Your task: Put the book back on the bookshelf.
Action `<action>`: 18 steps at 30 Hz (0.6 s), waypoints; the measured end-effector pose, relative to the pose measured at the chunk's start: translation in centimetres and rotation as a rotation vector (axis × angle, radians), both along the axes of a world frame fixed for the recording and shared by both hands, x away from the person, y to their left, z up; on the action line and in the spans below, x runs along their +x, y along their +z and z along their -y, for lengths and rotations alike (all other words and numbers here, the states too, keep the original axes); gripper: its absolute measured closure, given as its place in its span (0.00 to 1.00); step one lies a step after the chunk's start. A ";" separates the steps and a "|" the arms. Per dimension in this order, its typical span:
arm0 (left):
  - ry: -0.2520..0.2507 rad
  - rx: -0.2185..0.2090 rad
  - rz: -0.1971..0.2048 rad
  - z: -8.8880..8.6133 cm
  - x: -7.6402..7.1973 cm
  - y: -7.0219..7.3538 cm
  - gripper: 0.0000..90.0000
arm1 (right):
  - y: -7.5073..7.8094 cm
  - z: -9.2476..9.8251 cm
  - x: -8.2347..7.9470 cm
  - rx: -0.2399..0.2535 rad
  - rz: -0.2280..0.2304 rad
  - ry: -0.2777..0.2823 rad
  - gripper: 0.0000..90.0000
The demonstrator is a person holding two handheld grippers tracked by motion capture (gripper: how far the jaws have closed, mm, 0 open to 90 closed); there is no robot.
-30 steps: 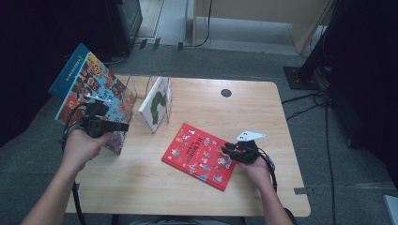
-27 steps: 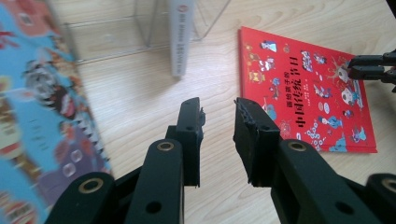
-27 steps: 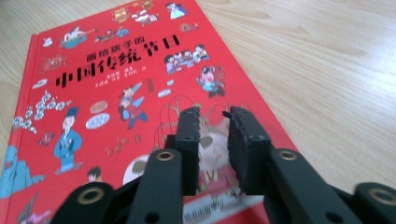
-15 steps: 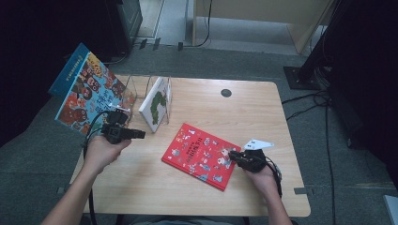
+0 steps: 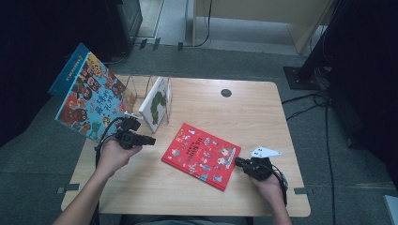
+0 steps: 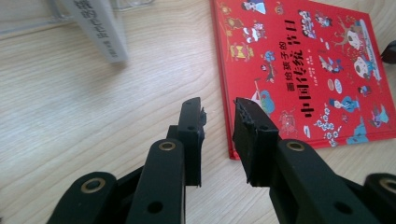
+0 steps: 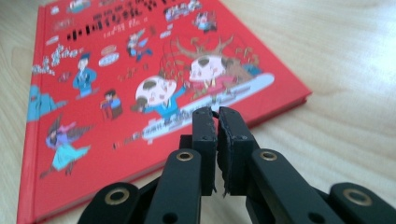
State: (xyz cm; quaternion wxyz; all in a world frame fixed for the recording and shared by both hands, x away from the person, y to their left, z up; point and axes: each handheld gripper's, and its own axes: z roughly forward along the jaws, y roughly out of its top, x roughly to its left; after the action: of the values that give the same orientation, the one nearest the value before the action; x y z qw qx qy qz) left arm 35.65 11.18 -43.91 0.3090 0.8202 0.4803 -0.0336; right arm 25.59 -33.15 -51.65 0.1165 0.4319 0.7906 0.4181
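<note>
A red picture book (image 5: pixel 202 154) lies flat on the wooden table (image 5: pixel 263 112), a little right of the middle. My left gripper (image 5: pixel 151 139) hovers low just left of the book, pointing right. Its jaws are open with nothing between them, and the tips are near the book's corner (image 6: pixel 233 149). My right gripper (image 5: pixel 237 161) points left at the book's right corner. Its jaws have just been closing and now stand shut with nothing between them, right in front of the red cover (image 7: pixel 140 74).
A white book with a green picture (image 5: pixel 157 103) stands in a clear rack at the back left. A large colourful book with a blue spine (image 5: pixel 89 96) leans beyond it, past the table's left edge. A black grommet (image 5: pixel 226 93) sits at the back.
My left hand has come down from the colourful book and moved right towards the red book. My right hand has drawn back towards the near right, off the book's cover.
</note>
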 end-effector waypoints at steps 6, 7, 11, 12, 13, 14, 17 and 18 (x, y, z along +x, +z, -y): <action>-0.016 -0.008 -0.001 0.6 -0.5 -0.7 0.84 | -0.2 -0.2 -0.4 -0.023 -0.014 0.020 1.00; -0.022 -0.006 -0.005 0.7 -0.6 -0.9 0.84 | -0.2 -0.3 -0.5 -0.024 -0.013 0.019 1.00; -0.024 -0.001 -0.006 0.9 -1.1 -1.6 0.84 | -0.3 -0.3 -0.4 -0.014 -0.018 0.016 1.00; -0.021 -0.008 -0.014 1.0 -1.2 -1.8 0.84 | -0.3 -0.4 -0.4 -0.009 -0.021 0.019 1.00; -0.021 -0.006 -0.014 1.0 -1.4 -2.0 0.85 | -0.3 -0.5 -0.4 -0.008 -0.023 0.027 1.00; -0.019 -0.008 -0.016 1.1 -1.5 -2.2 0.85 | -0.3 -0.8 -0.3 -0.007 -0.022 0.037 1.00; -0.021 -0.005 -0.022 1.2 -1.9 -2.8 0.85 | -0.3 -1.5 -0.2 -0.006 -0.024 0.059 1.00; -0.023 -0.002 -0.025 1.2 -2.0 -2.9 0.85 | -0.3 -1.7 -0.1 -0.005 -0.024 0.067 1.00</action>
State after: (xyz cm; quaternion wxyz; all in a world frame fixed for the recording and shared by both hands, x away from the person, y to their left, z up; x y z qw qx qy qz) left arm 33.66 10.01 -46.84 0.3032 0.8248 0.4748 -0.0476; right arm 25.51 -31.42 -51.96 0.0939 0.4099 0.8069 0.4148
